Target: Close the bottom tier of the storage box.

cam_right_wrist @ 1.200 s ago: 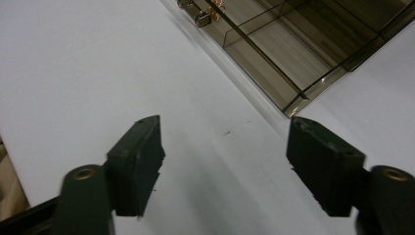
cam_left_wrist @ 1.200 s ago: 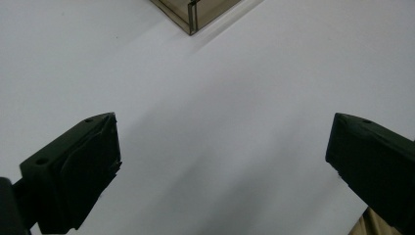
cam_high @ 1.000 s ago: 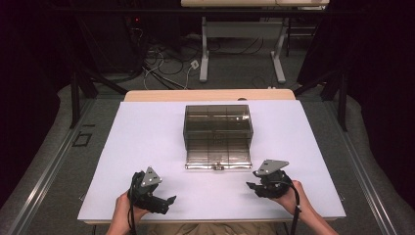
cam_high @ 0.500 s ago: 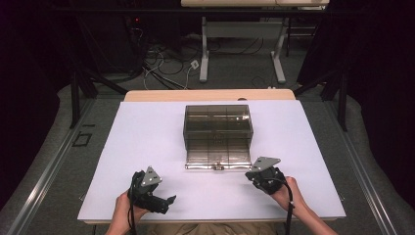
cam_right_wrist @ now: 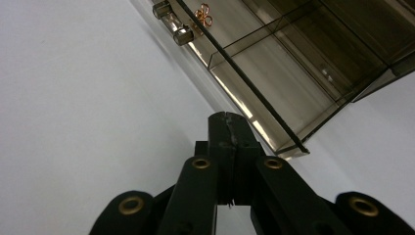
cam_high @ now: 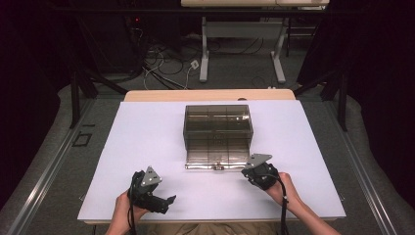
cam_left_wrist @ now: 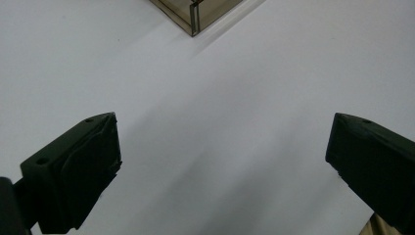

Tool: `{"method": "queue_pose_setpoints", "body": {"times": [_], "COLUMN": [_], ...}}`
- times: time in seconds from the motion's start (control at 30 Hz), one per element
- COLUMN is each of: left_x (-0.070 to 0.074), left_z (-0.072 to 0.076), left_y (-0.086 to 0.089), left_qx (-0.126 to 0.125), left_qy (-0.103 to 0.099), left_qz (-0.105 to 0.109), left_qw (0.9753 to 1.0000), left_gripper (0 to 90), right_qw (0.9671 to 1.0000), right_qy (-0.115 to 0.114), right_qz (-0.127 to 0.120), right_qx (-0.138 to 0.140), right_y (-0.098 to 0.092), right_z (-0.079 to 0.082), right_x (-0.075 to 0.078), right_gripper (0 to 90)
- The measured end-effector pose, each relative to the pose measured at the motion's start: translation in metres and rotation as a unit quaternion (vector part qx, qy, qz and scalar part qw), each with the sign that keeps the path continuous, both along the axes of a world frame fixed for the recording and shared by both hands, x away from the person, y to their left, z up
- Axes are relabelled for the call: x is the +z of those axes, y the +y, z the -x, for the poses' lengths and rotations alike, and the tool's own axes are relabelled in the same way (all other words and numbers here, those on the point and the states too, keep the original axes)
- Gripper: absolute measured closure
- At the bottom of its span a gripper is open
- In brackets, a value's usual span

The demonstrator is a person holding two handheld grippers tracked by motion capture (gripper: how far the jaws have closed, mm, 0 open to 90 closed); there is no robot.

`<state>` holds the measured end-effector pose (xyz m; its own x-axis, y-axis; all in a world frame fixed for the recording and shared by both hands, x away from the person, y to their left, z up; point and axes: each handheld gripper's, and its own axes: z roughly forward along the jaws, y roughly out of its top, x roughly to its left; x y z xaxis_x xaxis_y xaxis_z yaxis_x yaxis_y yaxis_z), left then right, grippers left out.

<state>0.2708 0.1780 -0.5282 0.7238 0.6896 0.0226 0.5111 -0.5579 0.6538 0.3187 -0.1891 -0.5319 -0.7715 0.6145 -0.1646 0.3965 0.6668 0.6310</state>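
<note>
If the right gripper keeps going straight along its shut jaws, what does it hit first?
Probably the near edge of the pulled-out drawer of the smoky plastic box, just ahead of the right gripper.

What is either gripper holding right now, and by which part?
Nothing. The right gripper is shut on air, just short of the smoky transparent plastic drawer box and its pulled-out drawer. The left gripper is open over the white table.
</note>
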Motion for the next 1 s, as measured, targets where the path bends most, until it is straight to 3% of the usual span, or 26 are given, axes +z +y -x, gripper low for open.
{"method": "queue_pose_setpoints", "body": {"times": [0.53, 1.0], "left_x": [0.000, 0.000], "left_z": [0.000, -0.001], "left_y": [0.000, -0.001], "left_qx": [-0.001, -0.006], "left_qy": [0.001, 0.001], "left_qz": [-0.002, -0.005], "left_qw": [1.0000, 1.0000], "left_gripper": [0.0, 0.0], "right_qw": [0.9996, 0.9995], "right_qy": [0.005, 0.002], "right_qz": [0.022, 0.028], "right_qx": [0.018, 0.014], "right_y": [0.020, 0.028], "right_z": [-0.014, -0.023], "right_x": [-0.007, -0.009], "right_gripper": [90.0, 90.0]}}
